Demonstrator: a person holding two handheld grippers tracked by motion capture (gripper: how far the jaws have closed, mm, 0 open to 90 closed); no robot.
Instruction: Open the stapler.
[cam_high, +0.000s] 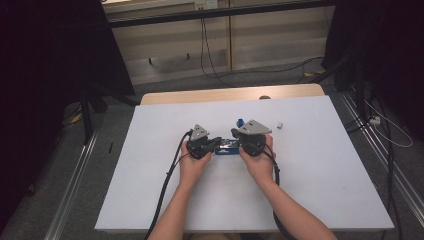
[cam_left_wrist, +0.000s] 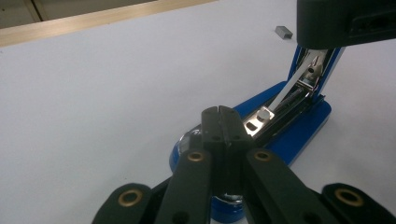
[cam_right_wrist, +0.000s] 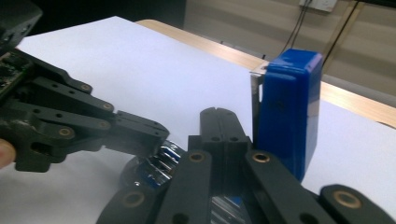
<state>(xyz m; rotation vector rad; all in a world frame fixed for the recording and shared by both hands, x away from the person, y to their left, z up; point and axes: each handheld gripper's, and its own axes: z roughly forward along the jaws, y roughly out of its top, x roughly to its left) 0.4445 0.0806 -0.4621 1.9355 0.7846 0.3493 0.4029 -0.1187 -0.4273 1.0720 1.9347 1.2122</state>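
A blue stapler (cam_high: 227, 148) lies swung open at the middle of the white table, between my two grippers. Its base and metal staple channel (cam_left_wrist: 299, 130) lie flat. Its blue lid (cam_right_wrist: 287, 107) stands upright at the right end. My left gripper (cam_left_wrist: 222, 119) is shut, with nothing between its jaws; its tips sit over the front end of the base. In the high view the left gripper (cam_high: 217, 143) comes in from the left. My right gripper (cam_right_wrist: 218, 116) is also shut with nothing between its jaws, its tips just left of the upright lid. The two grippers point at each other.
A small grey strip of staples (cam_high: 280, 124) lies on the white table top (cam_high: 320, 170), right of the stapler and farther back; it also shows as a strip of staples (cam_left_wrist: 283, 31). A wooden edge (cam_high: 225, 93) runs along the far side. Cables trail from both grippers toward the near edge.
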